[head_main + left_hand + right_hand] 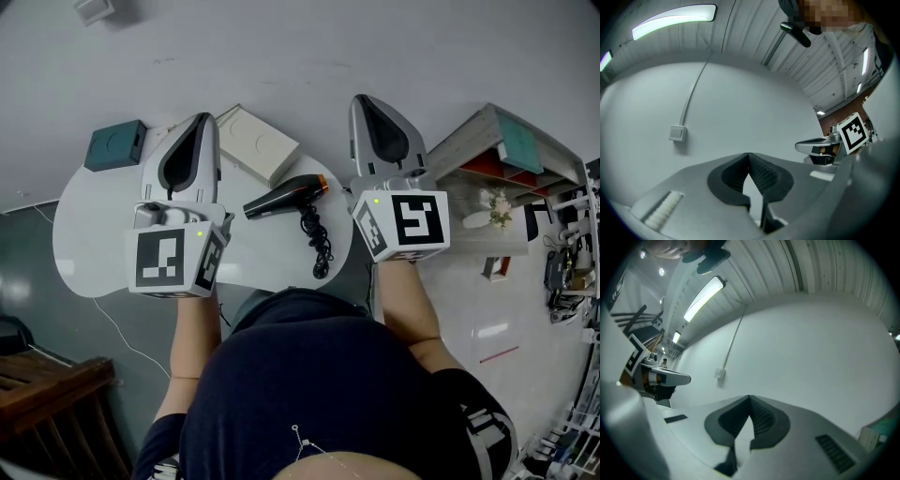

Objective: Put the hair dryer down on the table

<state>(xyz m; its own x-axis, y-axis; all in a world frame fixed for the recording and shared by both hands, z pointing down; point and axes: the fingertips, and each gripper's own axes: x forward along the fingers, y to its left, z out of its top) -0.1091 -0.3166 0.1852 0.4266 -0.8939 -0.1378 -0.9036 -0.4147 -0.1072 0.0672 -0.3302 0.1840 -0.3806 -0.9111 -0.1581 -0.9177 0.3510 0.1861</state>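
hair dryer resting on the table, both grippers closed on nothing

the round white table [84, 234] is carrying everything, and the person is holding the left gripper [749, 157] over its nine o'clock side and the right gripper [750, 401] past its three o'clock edge, each with jaws pressed together and empty, aiming at the bare wall, likely to keep clear of the load. a beige box [255, 141] is sitting at twelve o'clock and a teal box [114, 145] at ten o'clock. the hair dryer [286, 195] is lying flat on its side near the centre, well apart from both grippers, so the placing looks done. its cord [317, 239] is bunching toward five o'clock.
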